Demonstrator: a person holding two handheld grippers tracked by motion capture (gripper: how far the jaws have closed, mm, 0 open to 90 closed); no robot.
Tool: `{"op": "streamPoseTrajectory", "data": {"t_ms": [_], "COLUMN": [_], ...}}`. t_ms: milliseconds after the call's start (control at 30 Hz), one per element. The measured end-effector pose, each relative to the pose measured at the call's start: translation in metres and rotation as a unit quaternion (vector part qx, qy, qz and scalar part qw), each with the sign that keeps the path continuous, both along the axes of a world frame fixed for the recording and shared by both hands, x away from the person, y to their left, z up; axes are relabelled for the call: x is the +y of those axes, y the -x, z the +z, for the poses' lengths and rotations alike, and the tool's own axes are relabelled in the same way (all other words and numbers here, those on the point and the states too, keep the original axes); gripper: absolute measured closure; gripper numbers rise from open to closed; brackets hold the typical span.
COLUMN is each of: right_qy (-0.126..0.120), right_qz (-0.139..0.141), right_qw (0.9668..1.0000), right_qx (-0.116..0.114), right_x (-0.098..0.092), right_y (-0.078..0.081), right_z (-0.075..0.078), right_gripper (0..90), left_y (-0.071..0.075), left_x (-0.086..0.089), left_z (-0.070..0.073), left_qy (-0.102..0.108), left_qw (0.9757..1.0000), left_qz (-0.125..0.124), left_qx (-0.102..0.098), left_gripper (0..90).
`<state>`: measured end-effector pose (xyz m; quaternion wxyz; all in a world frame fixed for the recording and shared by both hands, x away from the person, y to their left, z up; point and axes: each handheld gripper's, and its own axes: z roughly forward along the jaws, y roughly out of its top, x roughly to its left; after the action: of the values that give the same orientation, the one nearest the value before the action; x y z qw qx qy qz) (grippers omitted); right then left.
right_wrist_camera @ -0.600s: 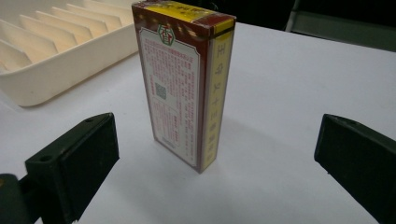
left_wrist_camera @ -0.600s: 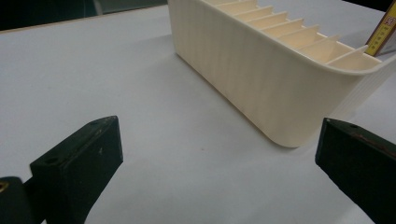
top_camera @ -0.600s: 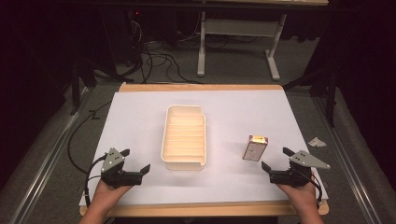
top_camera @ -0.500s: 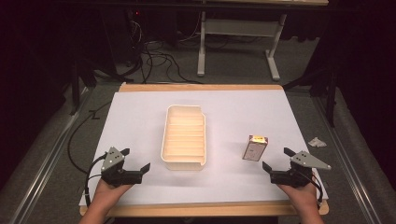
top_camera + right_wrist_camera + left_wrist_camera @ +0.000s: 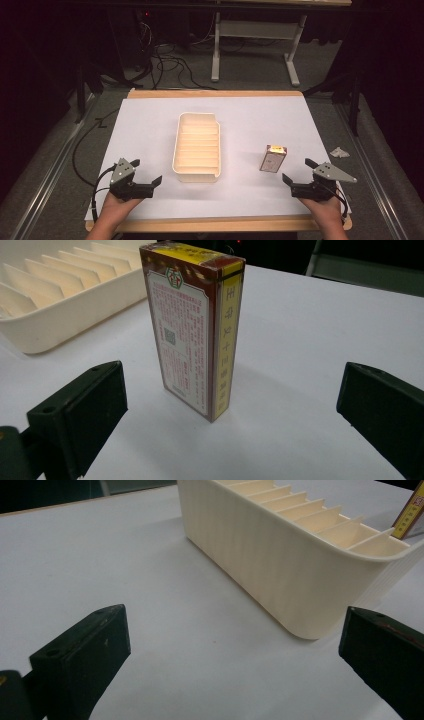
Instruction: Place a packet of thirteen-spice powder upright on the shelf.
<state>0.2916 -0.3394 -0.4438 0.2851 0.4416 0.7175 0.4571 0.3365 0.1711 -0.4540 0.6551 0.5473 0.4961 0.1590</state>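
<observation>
White-papered table (image 5: 150, 130), dark cabled floor (image 5: 165, 65) behind, both claws wide, left claw (image 5: 145, 186), right claw (image 5: 296, 175).

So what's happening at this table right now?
A person holds a two-jaw gripper in each hand over a white table top. The right gripper points, jaws open, at a small upright red-and-yellow printed carton, without touching it. The left gripper, also open, sits near the cream ribbed plastic tray with slotted dividers. Nothing is held.
</observation>
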Motion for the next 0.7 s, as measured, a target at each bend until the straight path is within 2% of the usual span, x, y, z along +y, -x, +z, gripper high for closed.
{"op": "streamPoseTrajectory", "data": {"t_ms": [267,700], "right_qy": [-0.01,-0.003], "right_qz": [0.009,0.021], "right_qw": [0.9999,0.9997], "right_qx": [0.001,-0.008], "right_x": [0.001,0.0075], "right_y": [0.0011,-0.004], "right_z": [0.0005,0.0088], "right_gripper": [0.0,0.0], "left_y": [0.0002,0.0002], "left_x": [-0.0003,-0.0016], "left_z": [0.0003,-0.0014], "left_qy": [0.001,-0.007], "left_qw": [1.0,1.0], "left_qz": [0.0,-0.004], "left_qx": [0.0,0.002], "left_gripper": [0.6,0.7]}}
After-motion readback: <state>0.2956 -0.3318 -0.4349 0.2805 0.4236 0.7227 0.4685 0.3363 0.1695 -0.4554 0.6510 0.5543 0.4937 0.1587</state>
